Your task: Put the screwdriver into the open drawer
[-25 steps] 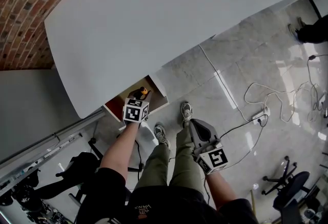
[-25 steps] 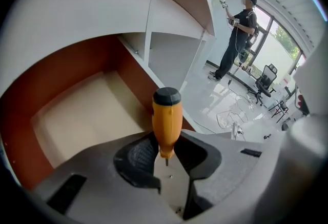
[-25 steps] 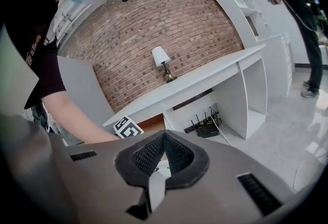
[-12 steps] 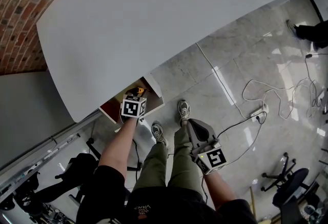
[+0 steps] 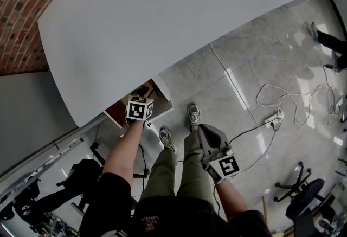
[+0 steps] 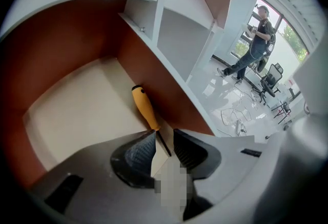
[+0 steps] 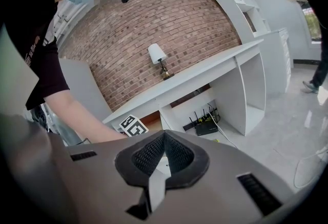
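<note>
Left gripper (image 6: 164,147): jaws narrowly apart around the screwdriver (image 6: 145,107) shaft, apparently not pinching. The handle lies on the drawer (image 6: 72,110) floor at 11 o'clock, against the side wall. Likely the release step: widen your jaws, then back straight out without snagging the tip. Right gripper (image 7: 164,150): jaws closed, empty.

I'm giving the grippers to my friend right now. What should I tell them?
Left hand-held gripper: reaching into the open drawer, jaws apart. The screwdriver shaft runs between them and does not look pinched.
Right hand-held gripper: jaws together, empty, held low by the leg.
Screwdriver: its yellow handle lies on the drawer floor, against the side wall.
Done: the screwdriver is in the drawer.
Left: lift the left hand-held gripper out, probably without catching the shaft.
</note>
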`<act>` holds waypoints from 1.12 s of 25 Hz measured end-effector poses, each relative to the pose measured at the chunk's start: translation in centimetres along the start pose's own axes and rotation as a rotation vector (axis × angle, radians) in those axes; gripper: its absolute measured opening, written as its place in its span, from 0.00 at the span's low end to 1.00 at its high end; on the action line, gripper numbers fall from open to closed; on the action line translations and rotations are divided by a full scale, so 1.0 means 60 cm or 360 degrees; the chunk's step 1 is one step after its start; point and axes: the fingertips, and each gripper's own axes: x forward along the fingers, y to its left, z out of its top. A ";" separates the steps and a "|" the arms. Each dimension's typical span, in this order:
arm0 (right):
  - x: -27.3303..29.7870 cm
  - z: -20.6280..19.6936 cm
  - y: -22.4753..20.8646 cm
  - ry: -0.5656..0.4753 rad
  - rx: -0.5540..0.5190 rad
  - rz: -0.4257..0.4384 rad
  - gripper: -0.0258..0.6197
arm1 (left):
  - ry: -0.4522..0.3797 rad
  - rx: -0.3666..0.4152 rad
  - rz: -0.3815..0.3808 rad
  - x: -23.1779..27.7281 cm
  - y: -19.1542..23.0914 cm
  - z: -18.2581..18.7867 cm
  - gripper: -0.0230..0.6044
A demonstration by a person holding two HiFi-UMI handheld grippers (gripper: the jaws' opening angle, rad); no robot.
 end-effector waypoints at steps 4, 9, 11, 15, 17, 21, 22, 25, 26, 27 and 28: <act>-0.006 0.001 0.002 -0.0004 -0.0004 0.0000 0.03 | -0.0030 -0.0001 0.0007 -0.007 -0.004 0.004 0.19; -0.012 0.004 0.014 -0.0017 -0.0014 0.0004 0.04 | -0.0071 0.0016 0.0027 -0.022 -0.003 0.011 0.19; -0.016 0.004 0.018 -0.0023 -0.0015 0.0004 0.04 | -0.0080 0.0015 0.0036 -0.027 -0.003 0.013 0.19; -0.022 0.007 0.025 -0.0036 -0.0015 0.0002 0.03 | -0.0097 0.0027 0.0059 -0.037 -0.001 0.017 0.19; -0.024 0.008 0.029 -0.0040 -0.0015 0.0000 0.04 | -0.0103 0.0034 0.0061 -0.042 -0.002 0.019 0.19; -0.028 0.010 0.036 -0.0049 -0.0020 -0.0006 0.04 | -0.0113 0.0055 0.0051 -0.051 -0.006 0.019 0.19; -0.028 0.011 0.039 -0.0052 -0.0020 -0.0010 0.04 | -0.0119 0.0063 0.0051 -0.054 -0.006 0.020 0.19; -0.030 0.013 0.045 -0.0059 -0.0024 -0.0019 0.03 | -0.0145 0.0095 0.0053 -0.066 -0.008 0.024 0.12; -0.030 0.014 0.048 -0.0061 -0.0027 -0.0022 0.03 | -0.0154 0.0104 0.0054 -0.070 -0.009 0.025 0.09; -0.030 0.015 0.050 -0.0063 -0.0030 -0.0023 0.03 | -0.0162 0.0112 0.0054 -0.074 -0.009 0.027 0.07; -0.030 0.016 0.053 -0.0065 -0.0033 -0.0024 0.04 | -0.0169 0.0118 0.0051 -0.079 -0.011 0.028 0.06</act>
